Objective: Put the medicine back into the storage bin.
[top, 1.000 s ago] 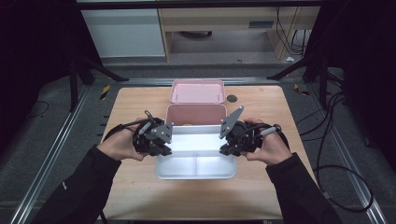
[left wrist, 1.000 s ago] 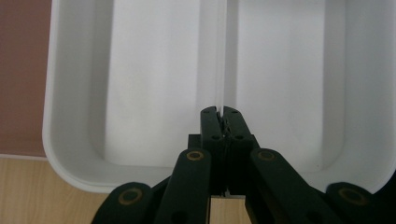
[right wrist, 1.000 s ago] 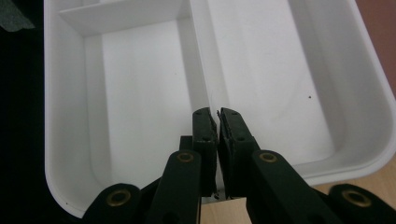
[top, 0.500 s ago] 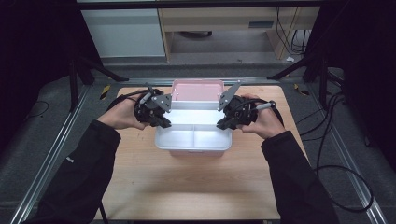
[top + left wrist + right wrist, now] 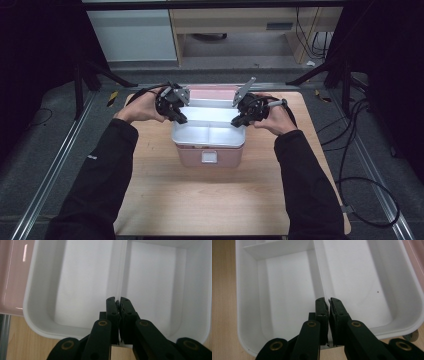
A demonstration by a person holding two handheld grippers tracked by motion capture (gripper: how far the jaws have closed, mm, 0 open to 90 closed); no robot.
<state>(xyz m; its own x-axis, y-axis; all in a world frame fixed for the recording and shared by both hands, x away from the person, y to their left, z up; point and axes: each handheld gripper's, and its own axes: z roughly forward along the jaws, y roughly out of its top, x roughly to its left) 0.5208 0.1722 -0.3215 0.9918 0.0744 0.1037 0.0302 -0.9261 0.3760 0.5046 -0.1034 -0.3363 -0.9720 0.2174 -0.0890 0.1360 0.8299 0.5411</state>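
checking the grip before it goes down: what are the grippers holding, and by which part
Both hold the white divided tray: left gripper and right gripper are each shut on a partition wall at opposite ends.

Both grippers closed, arms stretched forward

Left gripper (image 5: 176,107) at ten o'clock, right gripper (image 5: 243,114) at two o'clock, jaws pinched, pointing inward toward each other.
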